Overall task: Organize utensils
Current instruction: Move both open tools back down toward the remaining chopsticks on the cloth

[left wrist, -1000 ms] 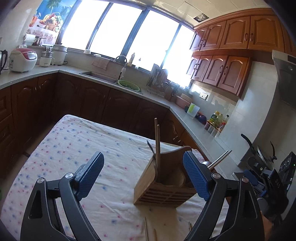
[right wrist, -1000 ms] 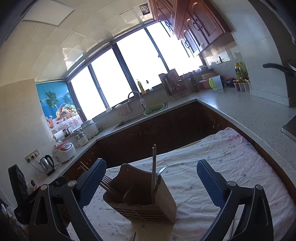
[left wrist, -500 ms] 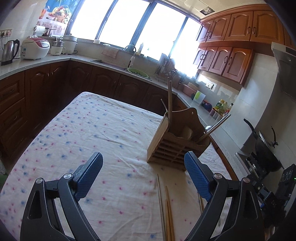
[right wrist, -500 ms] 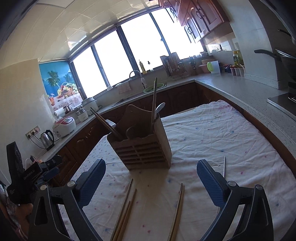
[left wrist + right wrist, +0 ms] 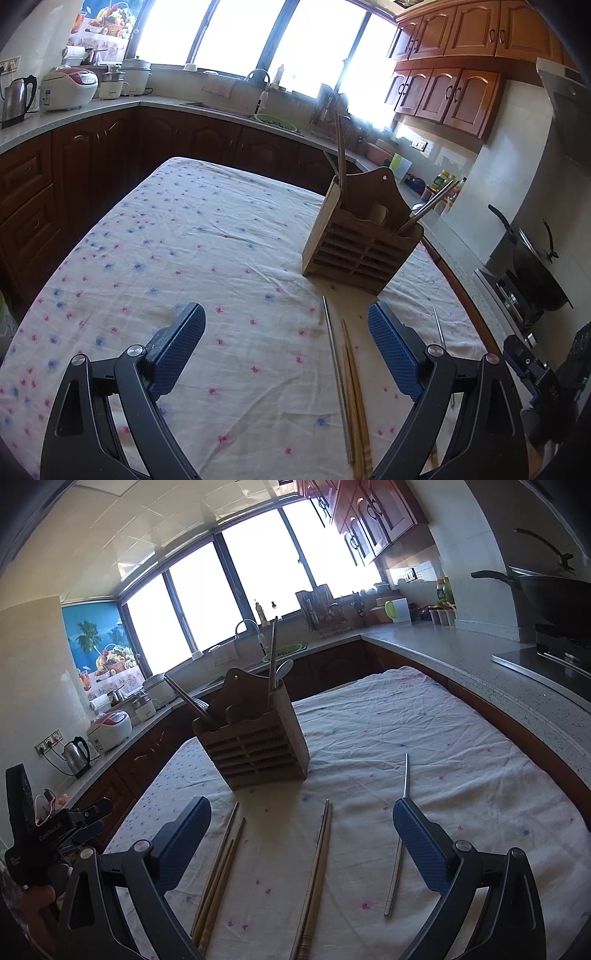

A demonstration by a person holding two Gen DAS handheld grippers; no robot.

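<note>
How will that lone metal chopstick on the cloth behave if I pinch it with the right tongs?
The metal chopstick looks thin, smooth and shiny, so it may slip between the pads. It lies flat on the wrinkled tablecloth, so the tips could snag fabric. It looks rigid and, pinched off-centre, would probably pivot. The right tongs stand open above it.

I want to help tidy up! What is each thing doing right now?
Wooden holder: upright, some utensils already inside.
Wooden chopsticks: lying loose on the cloth.
Metal chopstick: lying loose on the cloth.
Left gripper: open, empty.
Right gripper: open, empty.
</note>
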